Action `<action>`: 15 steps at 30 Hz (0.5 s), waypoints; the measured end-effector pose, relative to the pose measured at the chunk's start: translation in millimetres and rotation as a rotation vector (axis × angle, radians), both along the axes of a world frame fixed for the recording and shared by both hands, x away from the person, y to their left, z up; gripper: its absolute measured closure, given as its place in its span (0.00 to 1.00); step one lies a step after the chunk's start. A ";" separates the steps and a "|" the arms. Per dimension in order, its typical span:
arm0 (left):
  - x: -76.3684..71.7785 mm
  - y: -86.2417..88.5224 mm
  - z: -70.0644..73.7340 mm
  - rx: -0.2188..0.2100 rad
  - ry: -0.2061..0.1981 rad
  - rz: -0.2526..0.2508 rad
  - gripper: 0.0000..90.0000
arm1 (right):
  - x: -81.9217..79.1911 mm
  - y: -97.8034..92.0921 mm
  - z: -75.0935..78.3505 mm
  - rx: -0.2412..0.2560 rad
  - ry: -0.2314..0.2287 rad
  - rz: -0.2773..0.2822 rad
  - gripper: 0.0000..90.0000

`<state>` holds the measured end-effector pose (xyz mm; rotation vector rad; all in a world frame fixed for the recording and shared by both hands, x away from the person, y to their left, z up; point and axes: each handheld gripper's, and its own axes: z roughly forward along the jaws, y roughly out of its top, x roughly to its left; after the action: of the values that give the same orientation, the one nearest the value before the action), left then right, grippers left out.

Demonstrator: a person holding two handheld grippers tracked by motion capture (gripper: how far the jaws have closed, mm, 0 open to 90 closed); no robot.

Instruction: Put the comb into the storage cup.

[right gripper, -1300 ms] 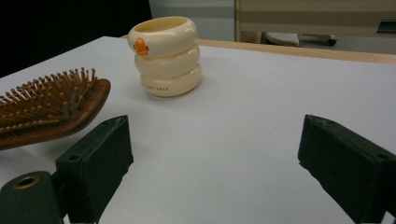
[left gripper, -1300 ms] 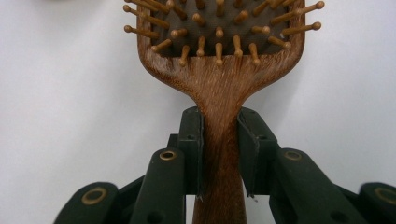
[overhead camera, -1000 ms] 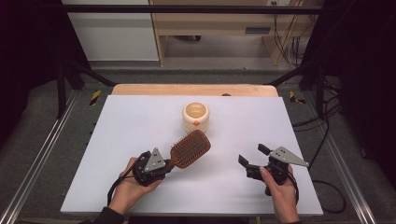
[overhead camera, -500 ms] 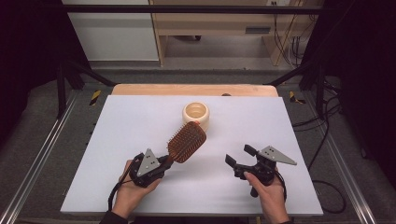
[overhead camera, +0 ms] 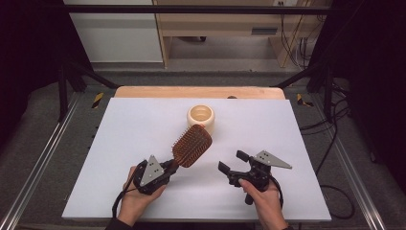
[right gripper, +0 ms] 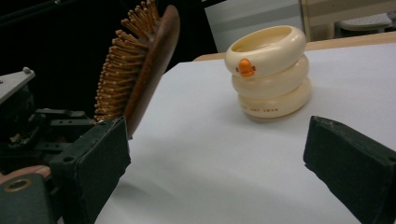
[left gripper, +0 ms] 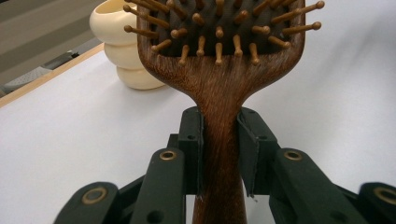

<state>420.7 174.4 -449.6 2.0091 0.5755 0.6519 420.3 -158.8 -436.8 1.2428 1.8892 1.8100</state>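
Two tools work over the white worktop (overhead camera: 119,143). Left tool (overhead camera: 168,168) clamps a wooden hairbrush (overhead camera: 192,145) by its handle, head toward one o'clock. Right tool (overhead camera: 231,163) gapes wide, empty.

Black grippers (overhead camera: 233,166), grey tri plates, cables

A dark wooden brush (overhead camera: 192,145) with tan ball-tipped bristles is being held off the white bench (overhead camera: 119,143), its handle pinched in the left claw (left gripper: 219,140), its head tilting up toward the cup (overhead camera: 201,118). That cream cup, shaped like three stacked rings with an orange mark, is standing upright mid-bench, just beyond the brush head.
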 end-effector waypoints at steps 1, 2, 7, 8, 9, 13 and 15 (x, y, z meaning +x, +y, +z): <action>-0.1 -0.5 -0.2 -0.003 -0.001 -0.001 0.80 | 0.2 2.5 0.4 0.012 0.006 0.004 0.08; 0.0 -0.9 -0.4 -0.004 -0.001 -0.004 0.80 | 0.7 3.9 0.4 0.016 0.004 0.008 0.08; -0.1 -0.2 0.2 -0.007 -0.010 -0.005 0.80 | 2.0 16.2 1.2 0.032 0.018 0.034 0.08; -0.3 0.3 0.7 -0.008 -0.015 -0.003 0.80 | 2.3 18.9 1.7 0.040 0.024 0.038 0.08; -0.2 1.1 1.2 -0.013 -0.015 -0.003 0.80 | 3.1 21.7 2.4 0.043 0.025 0.045 0.08; -0.6 3.3 2.6 -0.024 -0.019 0.003 0.80 | 6.9 34.6 7.9 0.063 0.028 0.079 0.08; -1.3 4.1 3.8 -0.031 -0.024 0.003 0.80 | 8.3 40.4 10.0 0.066 0.024 0.088 0.08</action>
<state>419.4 178.5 -445.8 1.9697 0.5710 0.6640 428.7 -118.4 -426.8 1.2259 1.9406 1.9245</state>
